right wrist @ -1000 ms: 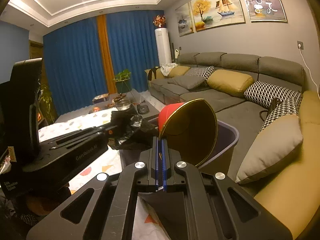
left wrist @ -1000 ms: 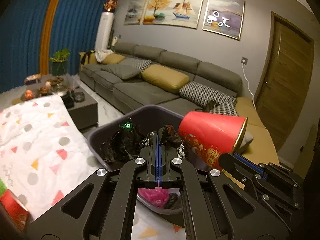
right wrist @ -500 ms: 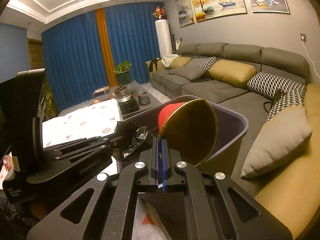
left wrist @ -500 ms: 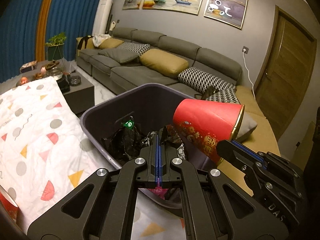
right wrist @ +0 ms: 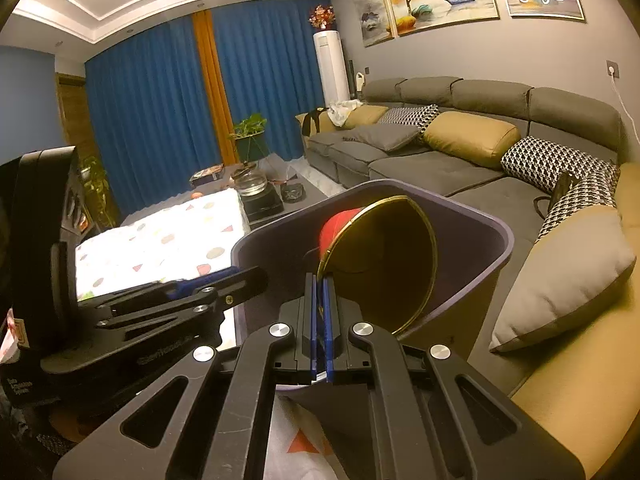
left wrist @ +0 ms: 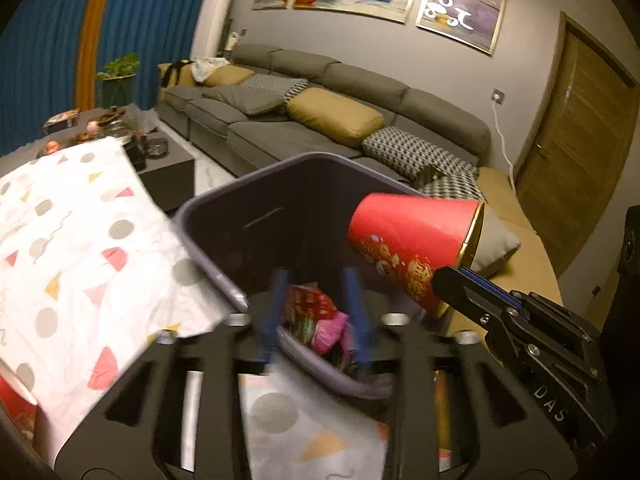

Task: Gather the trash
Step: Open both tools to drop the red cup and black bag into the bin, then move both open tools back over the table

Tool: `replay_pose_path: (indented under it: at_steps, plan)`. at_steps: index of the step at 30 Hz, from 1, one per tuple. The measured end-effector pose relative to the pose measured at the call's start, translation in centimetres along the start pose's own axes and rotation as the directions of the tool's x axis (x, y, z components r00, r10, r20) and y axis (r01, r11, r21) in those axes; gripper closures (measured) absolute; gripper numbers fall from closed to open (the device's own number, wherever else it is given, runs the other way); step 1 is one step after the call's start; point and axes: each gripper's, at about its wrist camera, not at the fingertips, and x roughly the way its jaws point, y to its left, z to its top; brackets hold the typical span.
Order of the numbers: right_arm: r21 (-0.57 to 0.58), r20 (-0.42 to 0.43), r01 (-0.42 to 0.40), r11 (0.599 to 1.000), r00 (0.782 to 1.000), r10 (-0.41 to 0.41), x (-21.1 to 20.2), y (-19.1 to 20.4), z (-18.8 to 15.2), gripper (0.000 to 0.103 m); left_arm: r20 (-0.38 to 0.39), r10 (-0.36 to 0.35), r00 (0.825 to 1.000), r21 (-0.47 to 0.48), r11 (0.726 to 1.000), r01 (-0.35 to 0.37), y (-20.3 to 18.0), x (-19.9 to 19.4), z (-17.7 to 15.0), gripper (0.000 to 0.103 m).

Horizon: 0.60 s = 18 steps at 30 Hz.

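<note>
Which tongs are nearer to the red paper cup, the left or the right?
Right. The right tongs are shut on the gold rim of the red paper cup. The left tongs, jaws opening, sit beside it over the purple bin, not touching.

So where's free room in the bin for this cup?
The far half of the bin, below its back wall, looks bare. The near corner is crowded with wrappers between the opening left gripper fingers. The right gripper pinches the red cup rim.

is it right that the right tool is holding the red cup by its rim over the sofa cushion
Not quite. The right tool does pinch the red cup by its rim, but the cup hangs over the open purple bin, not the sofa cushion, as the right wrist view shows.
</note>
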Motion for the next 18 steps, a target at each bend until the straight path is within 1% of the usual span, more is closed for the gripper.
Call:
replay_pose_path:
  at_steps: [1,2,4,7,9,10,11,13,15,17,18]
  plan:
    - [-0.002,-0.006,-0.003,1.000,1.000,0.003,0.2,0.1,0.0,0.099,0.014,0.019,1.000,-0.014,1.000,-0.018,0.4,-0.4,-0.1,0.042]
    - [-0.004,-0.010,-0.002,1.000,1.000,0.002,0.4,0.2,-0.1,0.099,0.028,0.035,0.999,-0.027,0.999,-0.034,0.8,-1.0,-0.2,0.038]
    - [-0.012,-0.024,-0.002,1.000,1.000,0.002,0.9,0.3,-0.2,0.099,0.059,0.070,0.996,-0.053,0.996,-0.066,1.6,-2.6,-0.3,0.028]
    - [-0.016,-0.045,0.010,1.000,0.999,-0.011,1.5,0.5,-0.4,0.098,0.111,0.135,0.985,-0.085,0.988,-0.126,2.4,-5.5,-0.6,0.017]
    - [-0.015,-0.044,0.022,1.000,0.999,-0.023,1.6,0.5,-0.4,0.081,0.135,0.174,0.975,-0.102,0.982,-0.161,2.6,-7.3,-1.0,0.013]
    - [-0.015,-0.038,0.036,0.999,0.999,-0.036,1.5,0.5,-0.4,0.060,0.149,0.196,0.969,-0.108,0.978,-0.181,2.8,-8.3,-1.2,0.013]
    - [-0.011,-0.020,0.053,0.999,0.998,-0.054,1.3,0.6,-0.4,0.049,0.164,0.229,0.960,-0.120,0.970,-0.211,3.0,-9.5,-1.6,0.012]
    - [-0.003,0.000,0.074,0.997,0.997,-0.074,0.8,0.5,-0.4,0.048,0.176,0.269,0.947,-0.145,0.959,-0.245,3.5,-11.4,-2.1,0.011]
    - [0.013,-0.001,0.084,0.996,0.996,-0.084,0.3,0.5,-0.5,0.045,0.190,0.308,0.932,-0.170,0.945,-0.278,4.3,-13.4,-2.9,0.010]
    - [0.017,0.005,0.078,0.997,0.997,-0.078,-0.5,0.8,-0.7,0.039,0.201,0.364,0.909,-0.193,0.925,-0.327,5.1,-15.5,-3.8,0.009]
    - [0.011,0.012,0.081,0.997,0.997,-0.081,-1.0,1.2,-0.9,0.037,0.204,0.380,0.902,-0.200,0.918,-0.342,5.4,-16.2,-4.2,0.008]
